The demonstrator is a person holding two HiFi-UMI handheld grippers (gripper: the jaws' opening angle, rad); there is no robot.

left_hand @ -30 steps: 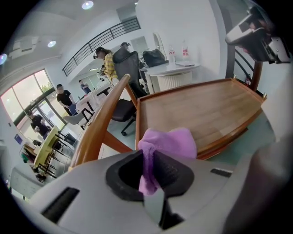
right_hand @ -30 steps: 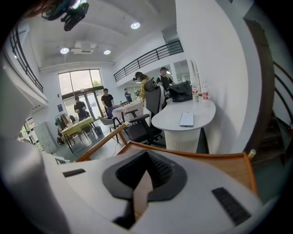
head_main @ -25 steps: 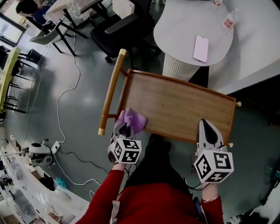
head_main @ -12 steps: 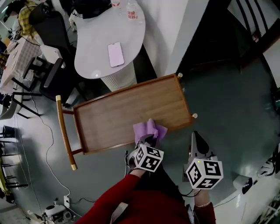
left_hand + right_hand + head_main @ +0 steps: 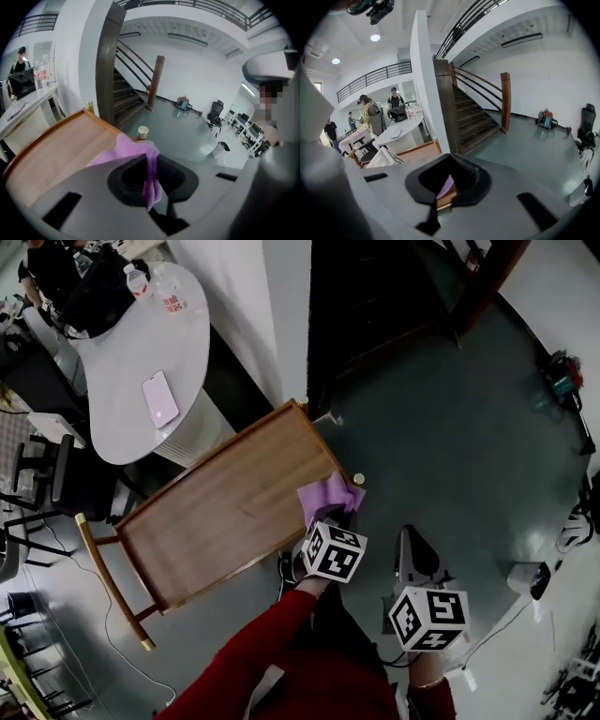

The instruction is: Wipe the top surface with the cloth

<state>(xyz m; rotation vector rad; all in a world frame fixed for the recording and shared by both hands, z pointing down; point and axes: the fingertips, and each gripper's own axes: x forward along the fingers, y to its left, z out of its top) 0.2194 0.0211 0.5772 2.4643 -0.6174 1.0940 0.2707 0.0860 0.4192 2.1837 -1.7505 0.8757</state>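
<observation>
Two marker cubes with black-and-white square patterns show in the head view, one on each gripper. The left gripper is clamped on the purple cloth, which lies on the near right corner of the wooden top, just beside a brass knob. The right gripper hangs over the grey-green floor, apart from the top. A pink phone and red-labelled bottles rest on a white table; the label print is too small to read.

The left gripper view shows the jaws pinching a hanging fold of cloth, with the raised rim of the top and a dark staircase beyond.

The right gripper view shows the right gripper with its jaws together and nothing between them. Only this view shows an upper balcony railing and several people by the table.
</observation>
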